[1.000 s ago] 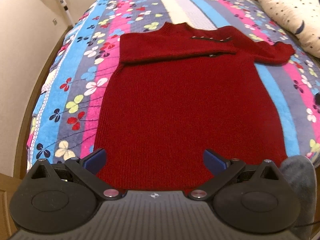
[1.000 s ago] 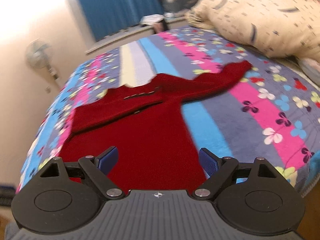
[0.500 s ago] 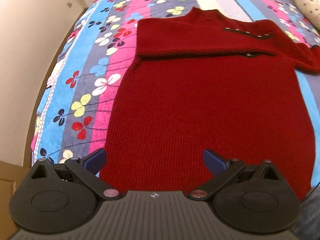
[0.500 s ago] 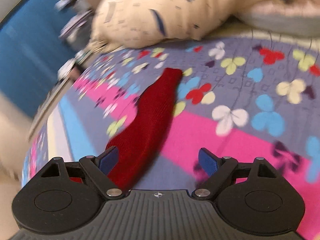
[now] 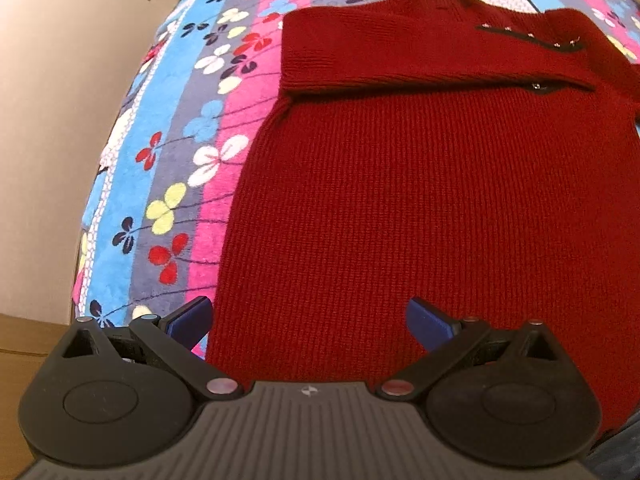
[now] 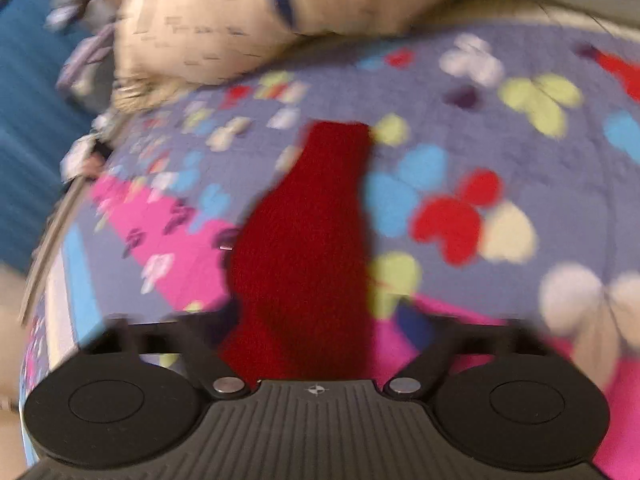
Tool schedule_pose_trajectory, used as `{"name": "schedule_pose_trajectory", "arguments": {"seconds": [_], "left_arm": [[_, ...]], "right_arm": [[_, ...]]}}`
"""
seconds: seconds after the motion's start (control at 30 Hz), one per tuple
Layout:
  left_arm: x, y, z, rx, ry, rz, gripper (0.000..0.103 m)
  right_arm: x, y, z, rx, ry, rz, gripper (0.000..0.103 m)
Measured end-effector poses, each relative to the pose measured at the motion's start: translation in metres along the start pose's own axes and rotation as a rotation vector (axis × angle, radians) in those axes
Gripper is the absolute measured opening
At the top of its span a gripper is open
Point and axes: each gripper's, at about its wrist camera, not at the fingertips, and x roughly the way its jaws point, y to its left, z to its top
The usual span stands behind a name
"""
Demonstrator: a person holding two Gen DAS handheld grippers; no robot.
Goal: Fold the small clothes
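Jaws of both grippers stand wide apart, holding nothing. Left gripper (image 5: 308, 320): its blue fingertips (image 5: 191, 317) frame the bottom hem of the red sweater (image 5: 420, 200), which lies flat on the flowered blanket (image 5: 168, 168) and fills the centre and right of the frame; one sleeve is folded across the chest in the upper part of the frame. Compared with half a second earlier, the sweater appears larger and nearer, and the left fingertip now sits at the garment's lower-left edge (the camera has closed in and tilted down toward the hem). Right gripper (image 6: 316, 328): the view is motion-blurred; the outstretched sleeve (image 6: 316, 220) now runs up the centre of the frame between the fingers, whereas earlier it lay toward the left finger. A cream pillow (image 6: 224, 20) occupies the upper left of that frame. Both grippers are held low, pointing forward across the bed surface.
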Motion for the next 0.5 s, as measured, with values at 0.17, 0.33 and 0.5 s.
{"name": "schedule_pose_trajectory", "arguments": {"seconds": [0.17,0.33,0.5], "left_arm": [[0.003,-0.008,0.007,0.002,-0.014,-0.023,0.103],[0.007,-0.017,0.004,0.013,0.018,-0.081,0.103],[0.000,0.001,-0.001,-0.007,-0.025,-0.063,0.103]], "right_arm": [[-0.089,-0.019,-0.003,0.098,-0.235,0.077,0.010],[-0.063,-0.059,-0.020,0.177,-0.071,-0.080,0.010],[-0.059,-0.045,-0.018,0.181,-0.085,-0.104,0.011]]}}
